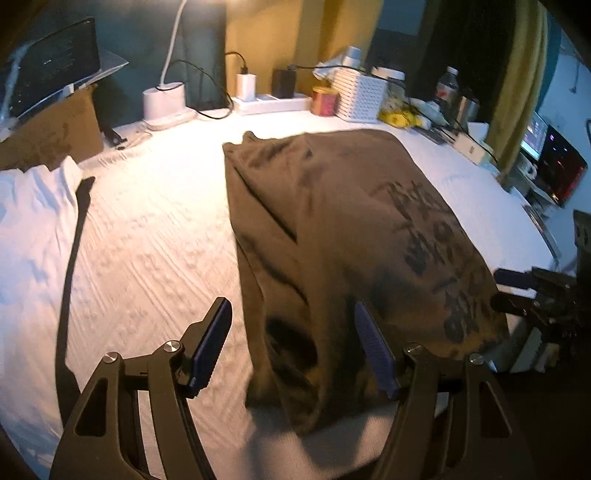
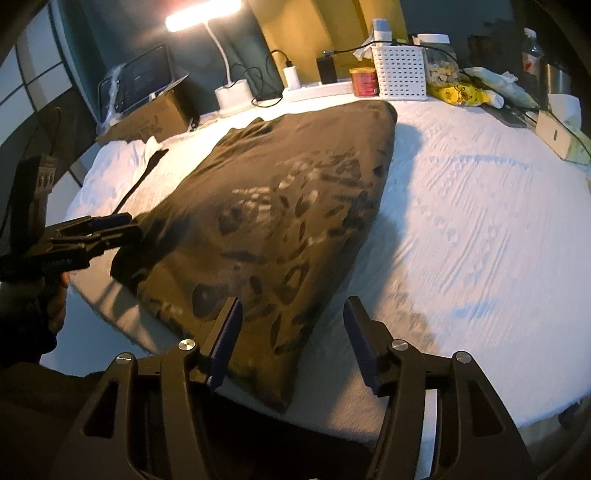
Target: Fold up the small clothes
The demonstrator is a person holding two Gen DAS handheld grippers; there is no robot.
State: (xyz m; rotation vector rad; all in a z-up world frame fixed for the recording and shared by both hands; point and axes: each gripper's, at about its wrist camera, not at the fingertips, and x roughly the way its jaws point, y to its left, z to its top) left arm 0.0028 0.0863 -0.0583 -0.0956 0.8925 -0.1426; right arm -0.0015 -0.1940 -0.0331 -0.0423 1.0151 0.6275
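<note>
White textured cloth [image 2: 480,221] covers the table, a brown printed garment [image 2: 280,206] lying flat mid-surface. At the back, a white perforated basket [image 2: 400,72] (contents unclear). Left gripper [image 1: 293,345] and right gripper [image 2: 291,341] both spread, empty.

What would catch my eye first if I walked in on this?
A brown printed shirt lies folded lengthwise in the middle of a white cloth-covered table. Both grippers, left and right, hang open over its near edge. A glowing lamp stands at the back beside a white basket and a red tin.
</note>
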